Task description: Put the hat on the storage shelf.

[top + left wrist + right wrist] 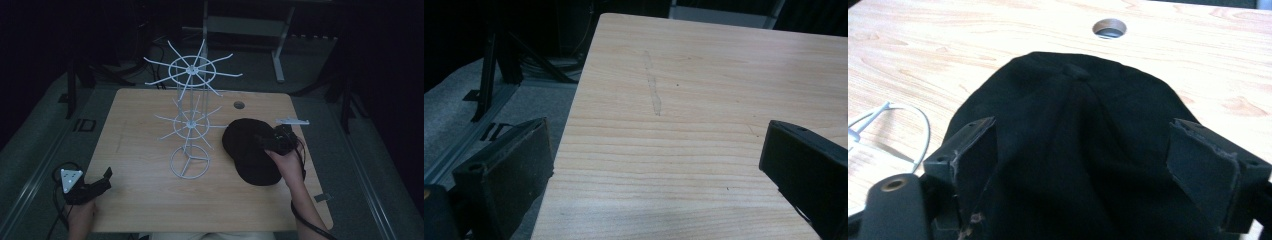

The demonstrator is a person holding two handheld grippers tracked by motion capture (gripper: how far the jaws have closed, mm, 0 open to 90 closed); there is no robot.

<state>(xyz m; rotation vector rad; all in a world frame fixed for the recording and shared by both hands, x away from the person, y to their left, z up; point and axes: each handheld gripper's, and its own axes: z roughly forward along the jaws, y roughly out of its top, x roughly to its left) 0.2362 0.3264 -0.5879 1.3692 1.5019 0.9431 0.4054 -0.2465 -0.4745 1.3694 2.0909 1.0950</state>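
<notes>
A black cap [246,150] lies on the wooden table [140,150], right of a white wire rack [190,120] with two tiers of radiating hooks. My right gripper [267,141] hovers over the cap's crown, its jaws open and spread wide to either side of the dark fabric [1073,140]. In the right gripper view the cap's top button [1076,71] points away from me. My left gripper [102,181] rests at the table's near left corner, jaws open with bare wood [664,150] between them.
A round cable hole [239,105] sits in the table behind the cap. The rack's round base ring [189,161] stands mid-table, and part of it [908,130] shows left of the cap. Dark stands and a desk frame [240,25] surround the table on grey carpet.
</notes>
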